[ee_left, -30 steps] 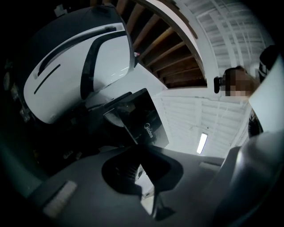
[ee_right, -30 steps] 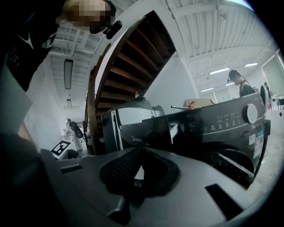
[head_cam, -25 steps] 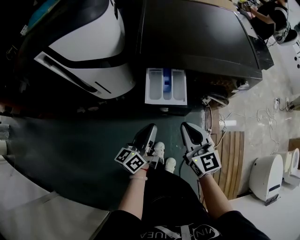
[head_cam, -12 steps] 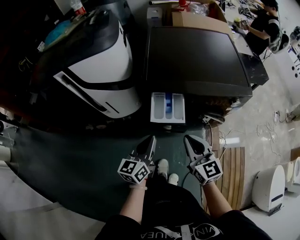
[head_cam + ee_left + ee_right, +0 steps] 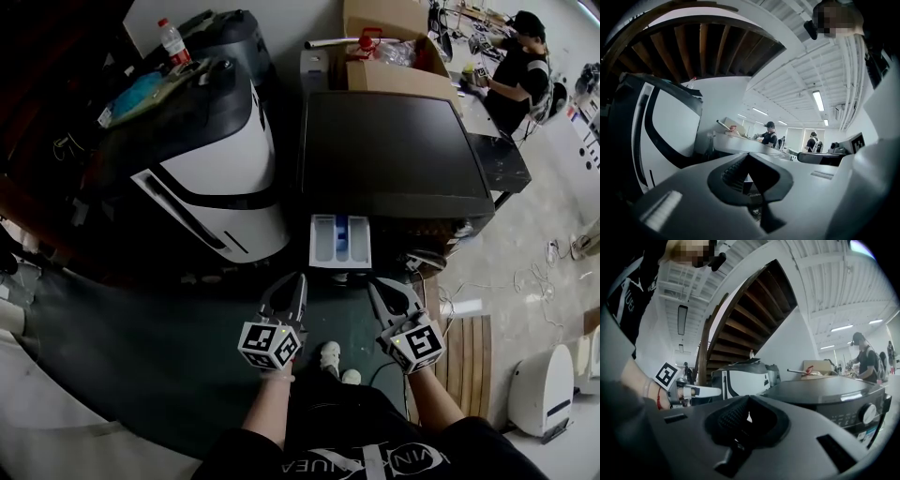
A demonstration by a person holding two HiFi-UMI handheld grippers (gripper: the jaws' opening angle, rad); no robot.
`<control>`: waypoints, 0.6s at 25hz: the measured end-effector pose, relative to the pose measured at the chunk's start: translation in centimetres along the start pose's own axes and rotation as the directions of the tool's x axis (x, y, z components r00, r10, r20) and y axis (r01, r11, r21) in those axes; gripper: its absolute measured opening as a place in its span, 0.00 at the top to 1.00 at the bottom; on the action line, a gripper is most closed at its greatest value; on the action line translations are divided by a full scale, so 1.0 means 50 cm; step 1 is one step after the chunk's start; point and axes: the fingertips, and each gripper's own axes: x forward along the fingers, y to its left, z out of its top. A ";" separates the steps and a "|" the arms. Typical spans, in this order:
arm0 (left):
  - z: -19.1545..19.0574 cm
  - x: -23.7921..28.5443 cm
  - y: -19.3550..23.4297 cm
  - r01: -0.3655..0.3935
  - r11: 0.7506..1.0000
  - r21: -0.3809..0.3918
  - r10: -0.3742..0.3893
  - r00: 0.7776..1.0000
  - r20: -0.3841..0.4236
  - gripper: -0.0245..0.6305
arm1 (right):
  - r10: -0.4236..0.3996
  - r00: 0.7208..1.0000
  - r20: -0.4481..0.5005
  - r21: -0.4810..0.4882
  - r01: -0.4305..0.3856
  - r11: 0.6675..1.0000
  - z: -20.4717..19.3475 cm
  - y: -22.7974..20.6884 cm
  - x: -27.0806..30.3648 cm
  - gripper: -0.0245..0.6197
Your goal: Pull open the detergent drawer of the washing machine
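Observation:
The dark washing machine [image 5: 394,150] stands in the middle of the head view. Its white detergent drawer [image 5: 340,241], with a blue insert, sticks out of the front toward me. My left gripper [image 5: 292,281] hangs just below the drawer's left corner, apart from it, jaws together and empty. My right gripper [image 5: 381,285] is level with it, below the drawer's right corner, also shut and empty. In the right gripper view the washer [image 5: 829,390] and its knob [image 5: 868,413] lie ahead right. The jaws [image 5: 748,154] in the left gripper view meet at their tips.
A white and black machine [image 5: 206,159] stands close on the washer's left. Behind the washer are a cardboard box [image 5: 384,70] and a bottle [image 5: 172,39]. A person [image 5: 520,56] works at the back right. A wooden pallet [image 5: 464,347] and a white appliance [image 5: 539,389] lie at the right.
Both grippers have risen and now sit just under the open drawer in the head view. The left gripper has rolled. The drawer has stayed pulled out.

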 end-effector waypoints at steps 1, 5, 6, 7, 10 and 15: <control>0.010 0.000 -0.001 -0.001 1.000 0.014 0.001 1.000 0.003 0.95 | 0.000 1.000 0.003 -0.004 0.000 1.000 0.007 0.001 0.000 0.94; 0.046 0.000 -0.005 0.000 0.998 0.062 -0.001 1.000 0.018 0.95 | -0.012 1.000 0.023 -0.007 0.012 1.000 0.033 0.000 0.000 0.94; 0.054 -0.002 -0.006 -0.001 0.998 0.069 -0.001 1.000 0.023 0.95 | -0.015 1.000 0.026 -0.009 0.015 1.000 0.038 0.000 0.000 0.94; 0.060 -0.003 -0.005 -0.003 0.997 0.073 0.001 1.000 0.027 0.95 | -0.019 0.999 0.030 -0.011 0.019 1.000 0.044 -0.002 -0.001 0.94; 0.075 -0.008 -0.001 -0.015 0.996 0.087 0.012 0.999 0.034 0.95 | -0.029 0.999 0.040 -0.022 0.030 0.999 0.062 -0.008 -0.004 0.94; 0.102 -0.012 0.007 -0.033 0.992 0.120 0.028 0.999 0.045 0.95 | -0.054 0.996 0.069 -0.028 0.056 0.998 0.092 -0.026 -0.003 0.94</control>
